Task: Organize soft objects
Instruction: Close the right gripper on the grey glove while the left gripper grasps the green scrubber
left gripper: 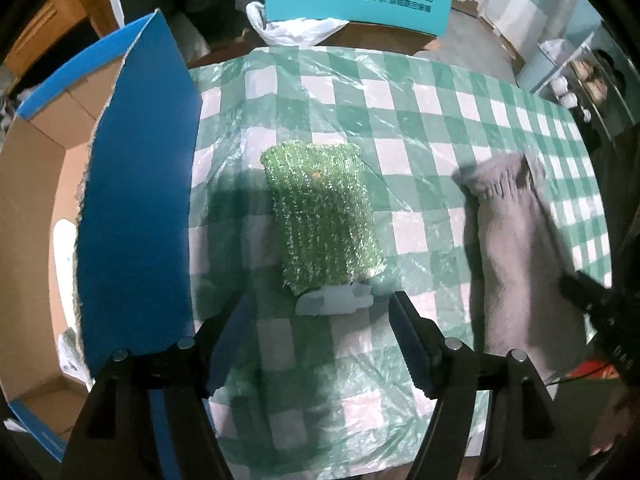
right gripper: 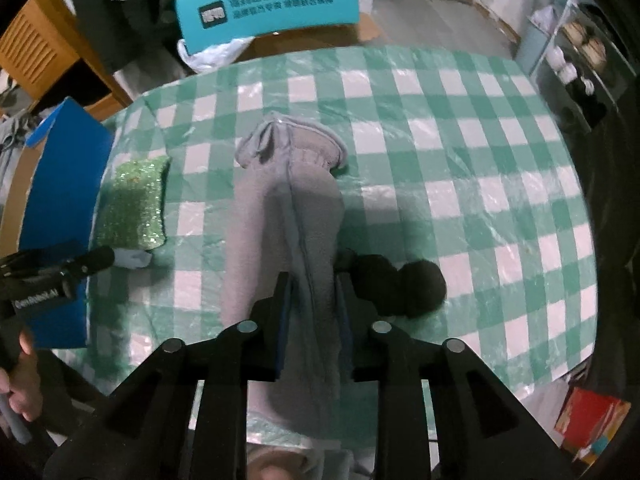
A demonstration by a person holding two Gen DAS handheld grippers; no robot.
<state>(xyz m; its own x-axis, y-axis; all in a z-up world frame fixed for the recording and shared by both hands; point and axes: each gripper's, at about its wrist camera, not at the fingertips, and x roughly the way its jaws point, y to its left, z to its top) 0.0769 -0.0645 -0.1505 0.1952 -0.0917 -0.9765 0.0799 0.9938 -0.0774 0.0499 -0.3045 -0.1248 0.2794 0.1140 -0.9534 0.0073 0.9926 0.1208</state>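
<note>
Blue cardboard box [left gripper: 136, 200] at table's left edge. Left gripper [left gripper: 320, 320] jaws wide apart, nothing between, hovering over green glittery sponge [left gripper: 324, 216] on checkered tablecloth [left gripper: 420, 120]. Right gripper [right gripper: 314, 304] pinches grey fleece cloth [right gripper: 284, 216], which lies mid-table, right of the sponge.

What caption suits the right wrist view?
Right gripper straddles a grey fleece garment on the checked tablecloth.

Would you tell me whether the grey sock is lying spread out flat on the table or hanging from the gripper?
Hanging: the right gripper holds the grey sock between its jaws, cuff dangling toward the checked tablecloth.
</note>
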